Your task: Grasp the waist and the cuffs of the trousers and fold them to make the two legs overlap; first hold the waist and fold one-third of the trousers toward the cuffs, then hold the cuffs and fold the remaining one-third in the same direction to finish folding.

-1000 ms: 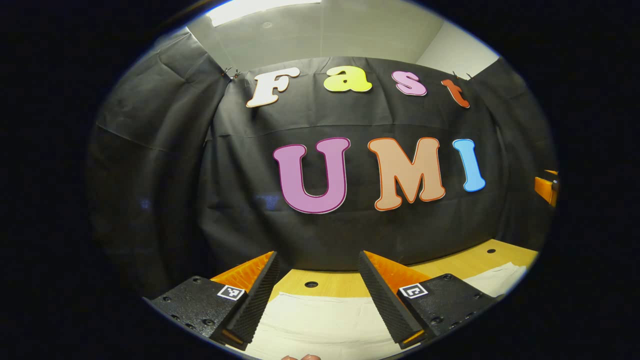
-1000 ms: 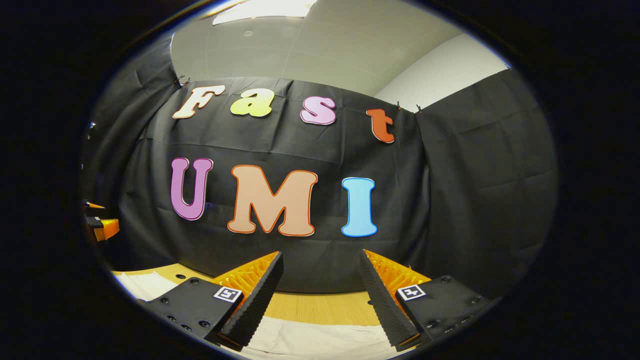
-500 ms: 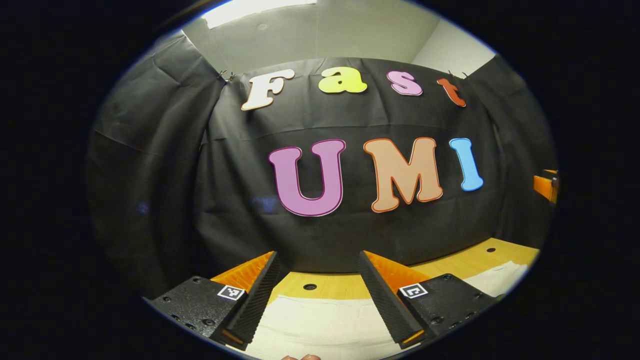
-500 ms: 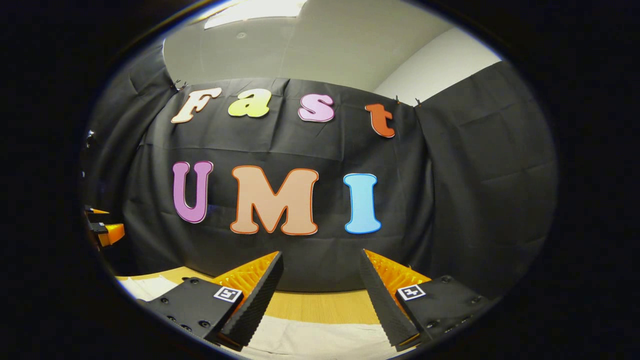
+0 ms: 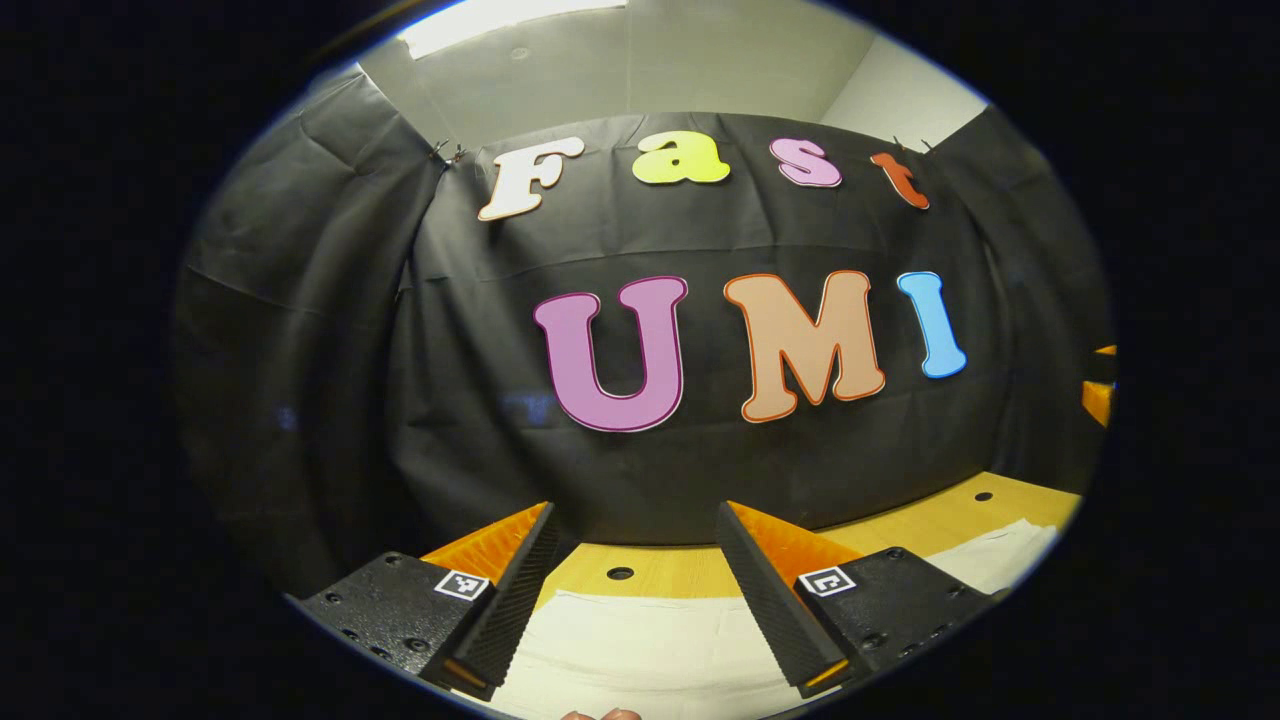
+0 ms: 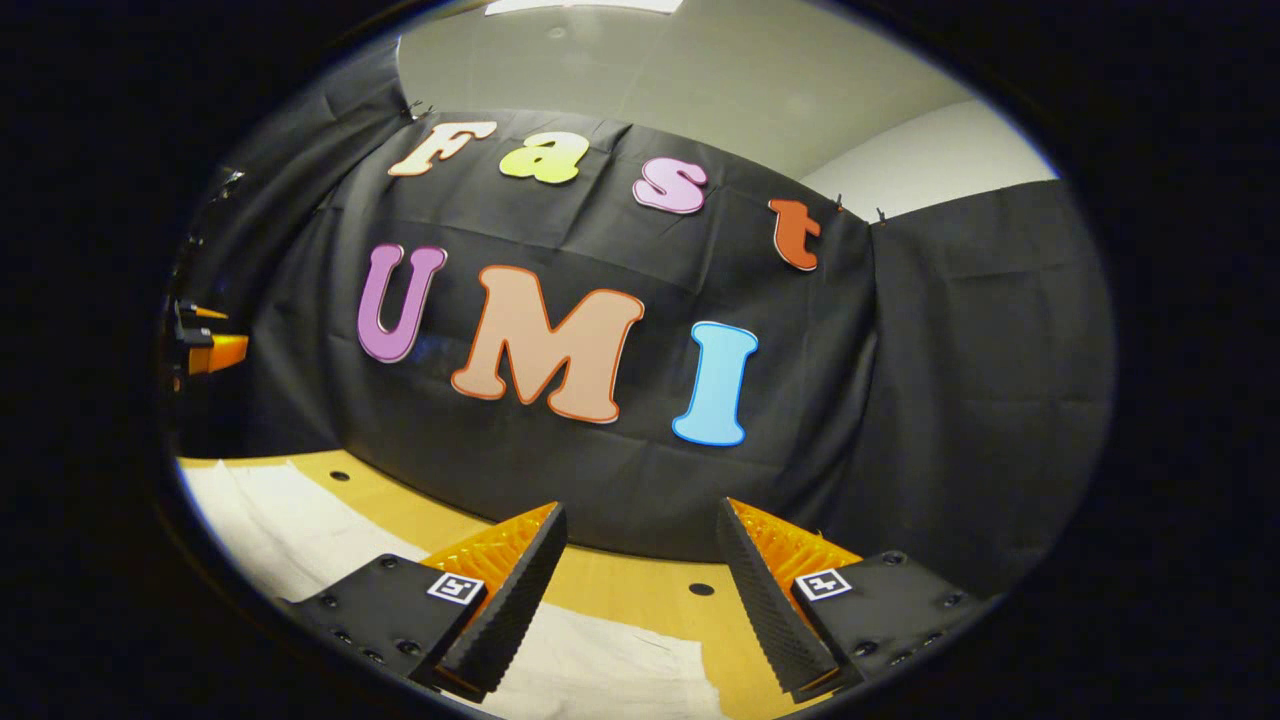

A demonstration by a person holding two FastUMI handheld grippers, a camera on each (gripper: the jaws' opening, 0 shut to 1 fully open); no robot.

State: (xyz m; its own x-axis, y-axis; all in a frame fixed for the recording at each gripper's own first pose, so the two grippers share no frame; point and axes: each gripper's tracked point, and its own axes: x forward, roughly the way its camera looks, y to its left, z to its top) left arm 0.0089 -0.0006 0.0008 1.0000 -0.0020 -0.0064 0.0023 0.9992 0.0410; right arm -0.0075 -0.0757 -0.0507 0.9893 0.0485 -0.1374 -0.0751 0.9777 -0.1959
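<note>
A wooden table [image 5: 930, 525] stood against the booth's black cloth wall [image 6: 960, 400], and the pale trousers [image 5: 650, 645] lay flat across it. The left gripper [image 5: 635, 590] hung above them, fingers spread wide, holding nothing. The right gripper [image 6: 640, 590] was likewise spread, cloth showing below between its fingers.

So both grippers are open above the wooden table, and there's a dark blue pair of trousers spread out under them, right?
Nearly. The trousers are pale cream, not dark blue: the left gripper view shows light cloth between the open fingers of the left gripper, lying on the wooden table. The right gripper is open too, with the same pale cloth beneath it.
</note>
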